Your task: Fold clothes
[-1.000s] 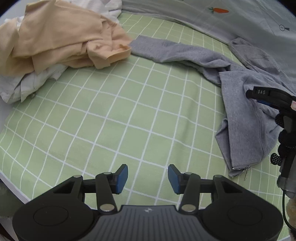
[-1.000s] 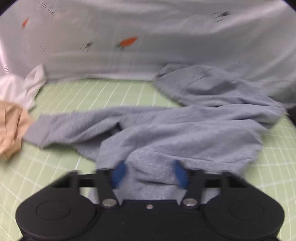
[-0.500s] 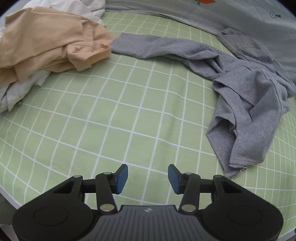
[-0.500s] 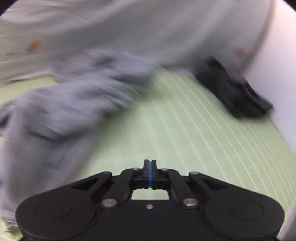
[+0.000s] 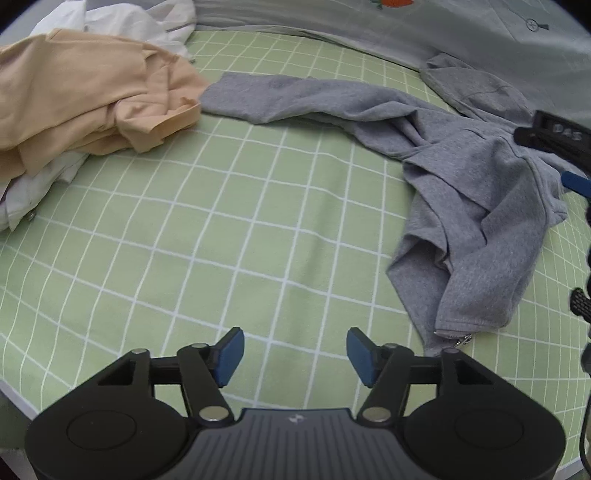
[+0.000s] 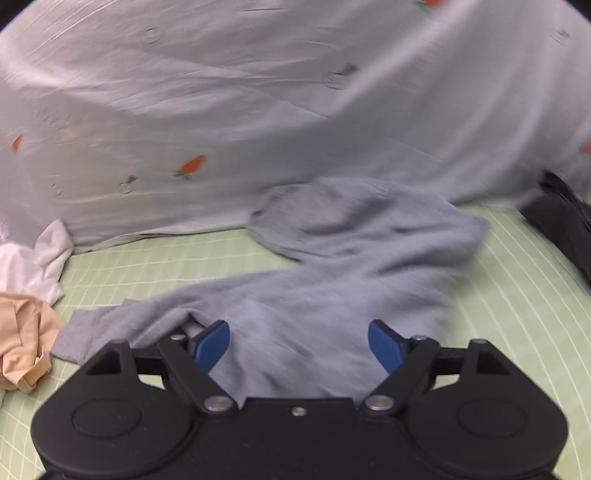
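A crumpled grey zip hoodie (image 5: 480, 192) lies on the green checked bed sheet (image 5: 221, 221), one sleeve stretched out to the left. In the left wrist view my left gripper (image 5: 295, 354) hovers over bare sheet left of the hoodie's hem; its jaws are opening with nothing between them. My right gripper (image 6: 298, 349) hangs just above the hoodie (image 6: 351, 266), and its jaws are opening wide without the pads pressing on cloth. Part of the right gripper (image 5: 554, 136) shows at the right edge of the left wrist view, over the hoodie.
A beige garment (image 5: 85, 92) lies heaped on a white shirt (image 5: 129, 22) at the far left. A pale duvet with carrot print (image 6: 258, 110) rises along the back. A black object (image 6: 561, 225) sits at the far right. The bed's edge (image 5: 11, 391) runs at lower left.
My left jaws have spread wider. My right gripper, shut and swung toward the black object half a second ago, is back over the hoodie with its jaws wide apart.
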Demonstrator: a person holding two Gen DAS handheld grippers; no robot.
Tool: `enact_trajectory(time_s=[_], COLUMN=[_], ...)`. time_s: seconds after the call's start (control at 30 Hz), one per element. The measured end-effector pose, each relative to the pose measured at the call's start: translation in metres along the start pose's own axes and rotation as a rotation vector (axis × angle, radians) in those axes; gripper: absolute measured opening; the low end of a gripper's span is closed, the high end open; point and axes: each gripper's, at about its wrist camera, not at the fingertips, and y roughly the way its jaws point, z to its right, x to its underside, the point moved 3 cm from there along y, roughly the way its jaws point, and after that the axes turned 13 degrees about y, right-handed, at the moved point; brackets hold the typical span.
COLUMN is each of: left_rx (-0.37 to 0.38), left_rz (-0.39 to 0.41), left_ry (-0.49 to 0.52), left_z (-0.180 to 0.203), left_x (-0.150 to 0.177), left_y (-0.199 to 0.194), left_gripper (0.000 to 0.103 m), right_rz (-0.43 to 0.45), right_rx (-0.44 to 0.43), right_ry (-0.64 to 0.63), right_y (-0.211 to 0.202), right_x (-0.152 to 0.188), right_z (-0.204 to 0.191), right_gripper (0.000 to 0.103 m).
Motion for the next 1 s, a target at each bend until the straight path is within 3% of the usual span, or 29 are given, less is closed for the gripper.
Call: enact_trajectory(time_s=[0.07, 0.13, 0.23, 0.3, 0.4, 0.53, 0.6, 0.73, 0.77, 0.83, 0.97, 1.0], left_rx=[-0.007, -0.014, -0.01, -0.005, 0.007, 0.035, 0.05, 0.073, 0.079, 0.09, 0.1, 0.1], left_rz=[-0.006, -0.007, -0.002, -0.003, -0.009, -0.02, -0.026, -0.023, -0.022, -0.021, -0.018, -0.019], left_ry=[-0.021, -0.03, -0.019, -0.008, 0.016, 0.052, 0.074, 0.12, 0.127, 0.136, 0.158, 0.16], left_z=[-0.005, -0.007, -0.004, -0.001, 0.007, 0.021, 0.03, 0.047, 0.051, 0.056, 0.065, 0.066], left_x=[0.001, 0.001, -0.001, -0.003, -0.007, -0.01, -0.012, -0.017, -0.019, -0.022, -0.024, -0.024], left_y=[0.0, 0.0, 0.001, 0.003, 0.008, 0.017, 0.022, 0.025, 0.025, 0.025, 0.026, 0.026], left_gripper=[0.065, 0.065, 0.065, 0.065, 0.065, 0.065, 0.065, 0.065, 0.065, 0.065, 0.065, 0.065], right_rz=[-0.061, -0.119, -0.099, -0.049, 0.008, -0.082, -0.129, -0.125, -0.114, -0.086, -0.046, -0.045], right_rx=[0.007, 0.009, 0.01, 0.039, 0.148, 0.336, 0.387, 0.371, 0.371, 0.366, 0.33, 0.318], right_ry=[-0.062, -0.095, -0.068, -0.037, 0.005, 0.105, 0.142, 0.222, 0.226, 0.243, 0.298, 0.311], right_y=[0.018, 0.03, 0.018, -0.002, -0.042, -0.06, -0.064, -0.081, -0.084, -0.09, -0.091, -0.088], right_x=[0.005, 0.012, 0.016, 0.016, 0.022, 0.056, 0.071, 0.075, 0.073, 0.069, 0.058, 0.056], right_z=[-0.011, -0.01, 0.014, 0.039, 0.091, 0.179, 0.209, 0.225, 0.224, 0.221, 0.222, 0.223], right_gripper=[0.075, 0.018, 0.012, 0.012, 0.012, 0.012, 0.012, 0.017, 0.02, 0.039, 0.057, 0.068])
